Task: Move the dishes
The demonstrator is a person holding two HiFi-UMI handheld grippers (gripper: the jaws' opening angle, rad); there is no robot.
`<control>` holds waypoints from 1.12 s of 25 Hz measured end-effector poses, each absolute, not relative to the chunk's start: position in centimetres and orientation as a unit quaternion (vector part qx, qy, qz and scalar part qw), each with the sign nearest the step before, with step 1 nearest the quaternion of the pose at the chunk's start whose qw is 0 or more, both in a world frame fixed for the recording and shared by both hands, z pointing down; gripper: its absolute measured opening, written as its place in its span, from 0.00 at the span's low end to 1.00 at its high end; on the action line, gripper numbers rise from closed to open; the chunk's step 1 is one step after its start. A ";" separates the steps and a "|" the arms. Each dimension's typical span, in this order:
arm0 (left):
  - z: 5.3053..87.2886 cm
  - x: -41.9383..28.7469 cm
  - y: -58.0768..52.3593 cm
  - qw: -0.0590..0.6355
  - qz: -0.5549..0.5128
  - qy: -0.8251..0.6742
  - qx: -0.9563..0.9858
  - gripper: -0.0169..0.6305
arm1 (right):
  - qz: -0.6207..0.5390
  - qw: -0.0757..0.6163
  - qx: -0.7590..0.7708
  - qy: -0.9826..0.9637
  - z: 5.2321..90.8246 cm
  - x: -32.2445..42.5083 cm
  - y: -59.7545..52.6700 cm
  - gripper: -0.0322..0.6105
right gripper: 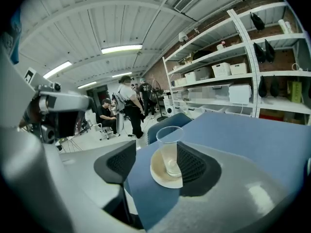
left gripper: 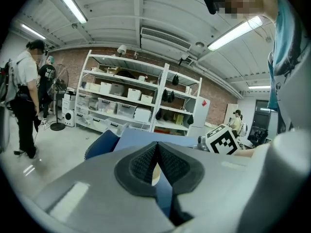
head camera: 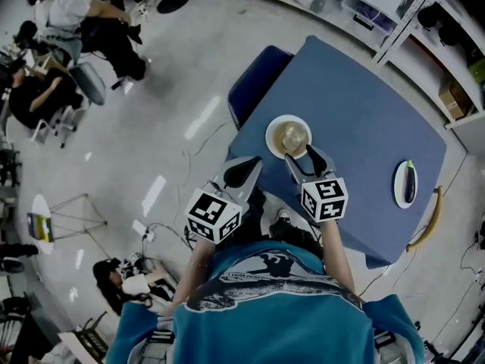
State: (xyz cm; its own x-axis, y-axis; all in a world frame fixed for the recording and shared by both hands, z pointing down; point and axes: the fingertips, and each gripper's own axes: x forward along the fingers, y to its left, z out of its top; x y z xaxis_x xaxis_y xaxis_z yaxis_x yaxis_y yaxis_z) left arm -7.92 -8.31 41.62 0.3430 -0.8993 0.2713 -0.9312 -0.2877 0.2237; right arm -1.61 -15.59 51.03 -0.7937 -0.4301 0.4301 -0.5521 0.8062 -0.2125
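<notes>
Clear glass tumbler (right gripper: 169,152), round cream saucer (right gripper: 159,173), smooth blue tablecloth (right gripper: 243,135)

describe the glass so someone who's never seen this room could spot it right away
Start at the big blue table. Near its left corner in the head view, by the edge closest to the person, lies a small cream saucer, and the clear glass stands upright on it. The only other dish, a white plate further right, carries a dark eggplant instead.

Glass (head camera: 290,137) on saucer (head camera: 271,133), open tabletop (head camera: 356,120) beyond
</notes>
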 end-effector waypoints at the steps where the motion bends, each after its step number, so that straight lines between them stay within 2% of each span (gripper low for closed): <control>1: 41.5 -8.4 -8.9 0.171 0.046 -0.565 0.806 0.05 | 0.162 0.194 0.270 -0.929 51.6 -2.0 -16.0 0.47; 8: 42.0 -11.1 -11.8 0.170 0.050 -0.522 0.835 0.05 | 0.159 0.239 0.319 -0.903 54.7 -3.6 -18.7 0.56; 15: 41.8 -12.3 -14.2 0.169 0.048 -0.481 0.859 0.05 | 0.170 0.242 0.357 -0.886 55.9 -4.2 -20.5 0.56; 19: 41.9 -12.4 -15.2 0.170 0.050 -0.460 0.870 0.05 | 0.177 0.231 0.358 -0.887 56.0 -4.8 -20.4 0.49; 28: 42.4 -11.4 -16.7 0.173 0.056 -0.419 0.890 0.05 | 0.160 0.223 0.364 -0.890 54.6 -3.8 -21.0 0.48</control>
